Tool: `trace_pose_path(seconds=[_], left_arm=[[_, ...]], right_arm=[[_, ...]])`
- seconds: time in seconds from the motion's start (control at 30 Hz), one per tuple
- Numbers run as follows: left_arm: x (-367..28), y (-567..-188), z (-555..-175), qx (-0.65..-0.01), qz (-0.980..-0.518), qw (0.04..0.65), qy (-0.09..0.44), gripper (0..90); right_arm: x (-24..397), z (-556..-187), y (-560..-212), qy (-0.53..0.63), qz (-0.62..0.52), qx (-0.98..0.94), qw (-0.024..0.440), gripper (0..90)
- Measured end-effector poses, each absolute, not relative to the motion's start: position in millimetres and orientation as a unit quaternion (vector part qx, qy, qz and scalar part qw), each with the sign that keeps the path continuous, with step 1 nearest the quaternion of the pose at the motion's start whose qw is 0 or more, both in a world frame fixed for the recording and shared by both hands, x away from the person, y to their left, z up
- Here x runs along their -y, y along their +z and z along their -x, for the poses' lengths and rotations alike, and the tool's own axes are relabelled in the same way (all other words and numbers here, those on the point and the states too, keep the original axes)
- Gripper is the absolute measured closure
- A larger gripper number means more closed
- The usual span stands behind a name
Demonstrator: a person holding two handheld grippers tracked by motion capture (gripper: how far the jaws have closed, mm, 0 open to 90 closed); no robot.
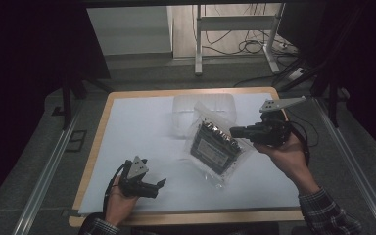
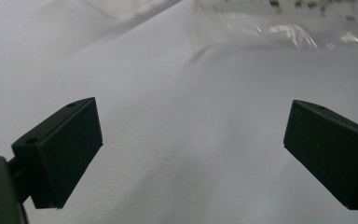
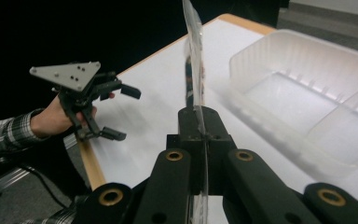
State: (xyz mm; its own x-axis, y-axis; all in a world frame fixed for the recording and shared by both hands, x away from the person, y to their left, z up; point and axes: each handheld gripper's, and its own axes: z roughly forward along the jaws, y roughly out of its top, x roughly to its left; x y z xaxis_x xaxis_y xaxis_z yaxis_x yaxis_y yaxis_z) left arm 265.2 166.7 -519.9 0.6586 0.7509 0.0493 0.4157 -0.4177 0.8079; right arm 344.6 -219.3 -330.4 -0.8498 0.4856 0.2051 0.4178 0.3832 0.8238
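Lab or test room, dimly lit. Wood-edged table (image 1: 96, 147) with white sheet (image 1: 142, 137) as work surface. Metal rails (image 1: 49, 171) along both sides. Grey carpet floor (image 1: 142, 73), loose cables (image 1: 247, 46), metal desk legs (image 1: 199, 39) behind.

White-topped table (image 1: 142, 142), clear tray (image 1: 204, 113)

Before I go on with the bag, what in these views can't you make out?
- Dark item inside the clear bag: label too small in the high view; edge-on and blurred in the right gripper view.
- Clear tray: far side cut off by the right gripper view's edge; bag overlaps it from above.
- Bag in the left gripper view: blurred, cut off at top.
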Motion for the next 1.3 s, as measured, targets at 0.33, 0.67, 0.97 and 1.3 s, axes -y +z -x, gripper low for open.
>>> trace_pose_path(seconds=[0.33, 0.67, 0.97, 1.3], left_arm=[[-167, -520, -265, -0.357, -0.816, 0.405, 0.207, 3.8], [-165, -521, -266, -0.356, -0.819, 0.406, 0.195, 3.4], [-165, -521, -266, -0.358, -0.819, 0.403, 0.196, 0.8], [-166, -521, -267, -0.365, -0.815, 0.404, 0.199, 0.0]], right_arm=[[226, -363, -317, 0.494, -0.291, -0.818, 0.045, 88.9], [223, -375, -301, 0.511, -0.288, -0.809, 0.042, 88.9], [216, -396, -282, 0.522, -0.29, -0.8, 0.056, 88.9], [210, -425, -270, 0.53, -0.302, -0.789, 0.068, 88.9]])
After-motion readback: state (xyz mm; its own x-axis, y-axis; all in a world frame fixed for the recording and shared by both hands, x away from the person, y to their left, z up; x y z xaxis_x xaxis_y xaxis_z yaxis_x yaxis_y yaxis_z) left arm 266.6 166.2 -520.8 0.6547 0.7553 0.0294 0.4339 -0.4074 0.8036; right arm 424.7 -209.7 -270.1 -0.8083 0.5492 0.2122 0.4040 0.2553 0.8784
